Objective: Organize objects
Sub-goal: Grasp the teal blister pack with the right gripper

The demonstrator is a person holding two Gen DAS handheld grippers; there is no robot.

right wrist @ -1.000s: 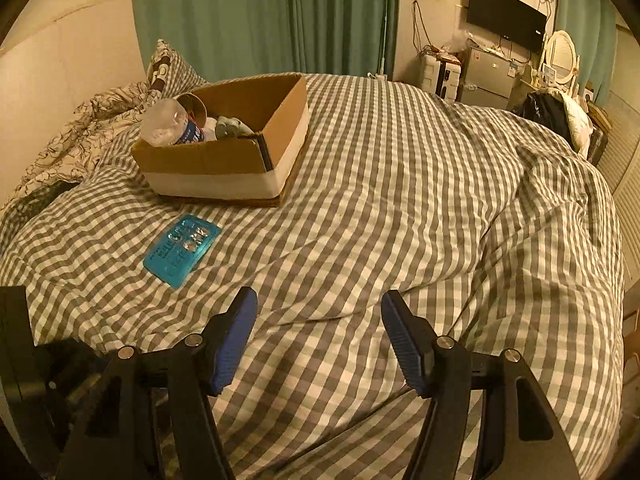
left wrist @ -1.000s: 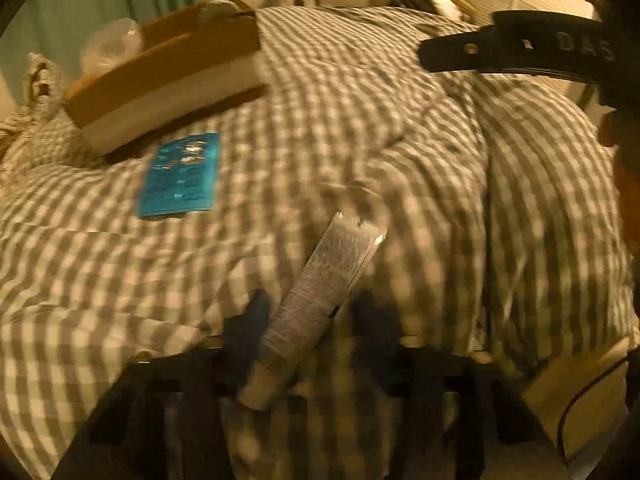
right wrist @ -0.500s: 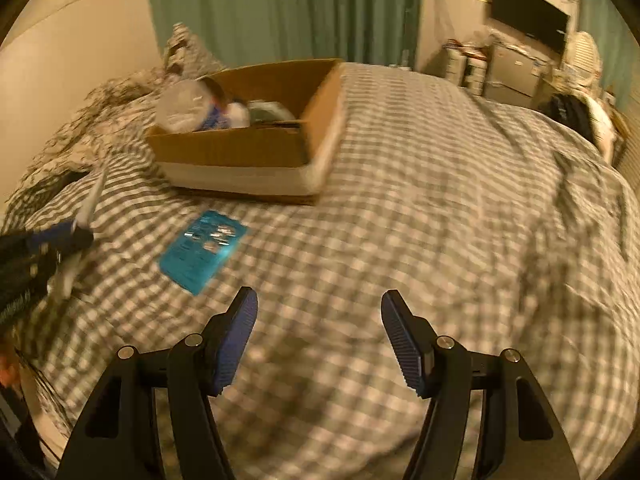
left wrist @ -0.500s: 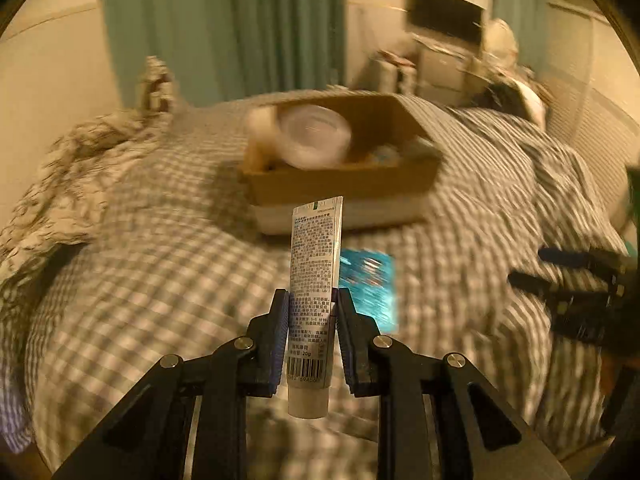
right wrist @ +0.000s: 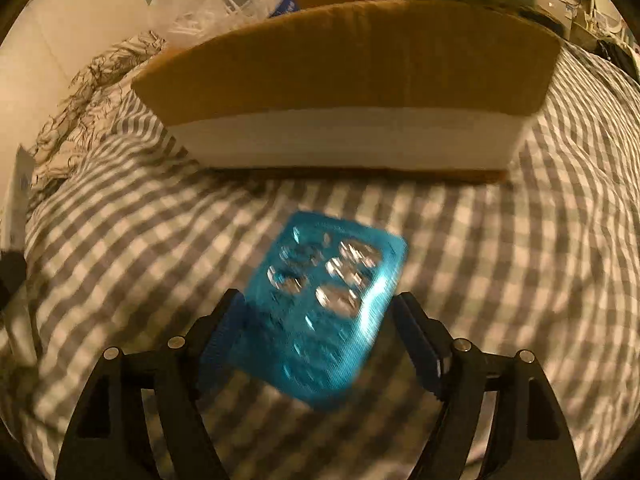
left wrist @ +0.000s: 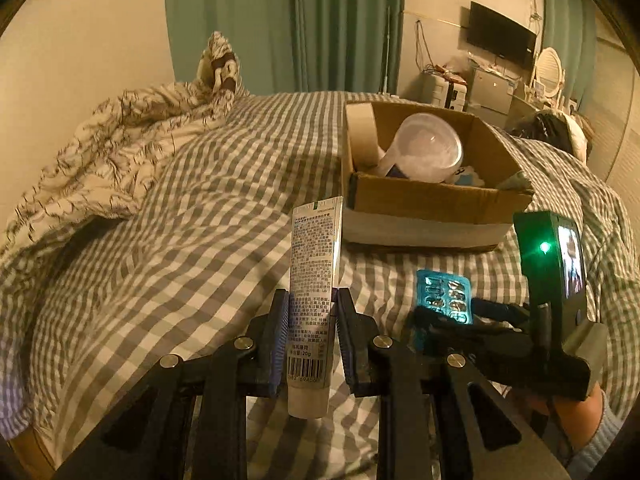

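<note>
My left gripper (left wrist: 313, 336) is shut on a white tube (left wrist: 314, 280) and holds it upright above the checked bed cover. A cardboard box (left wrist: 432, 200) lies ahead to the right, with a clear plastic bottle (left wrist: 424, 152) inside. A blue blister pack (left wrist: 444, 294) lies on the cover in front of the box. My right gripper (right wrist: 320, 320) is low over the blister pack (right wrist: 320, 304), fingers on either side of it, jaws open; it also shows in the left wrist view (left wrist: 452, 316). The box wall (right wrist: 348, 80) is close ahead.
A patterned duvet (left wrist: 108, 152) is bunched at the left of the bed. A pillow (left wrist: 218, 66) stands by the green curtain. A dresser with a TV (left wrist: 500, 40) stands at the far right wall.
My right gripper has dropped forward and down onto the blister pack, now between its fingers. My left gripper has lifted the tube from the cover and holds it steady, closer to the box.
</note>
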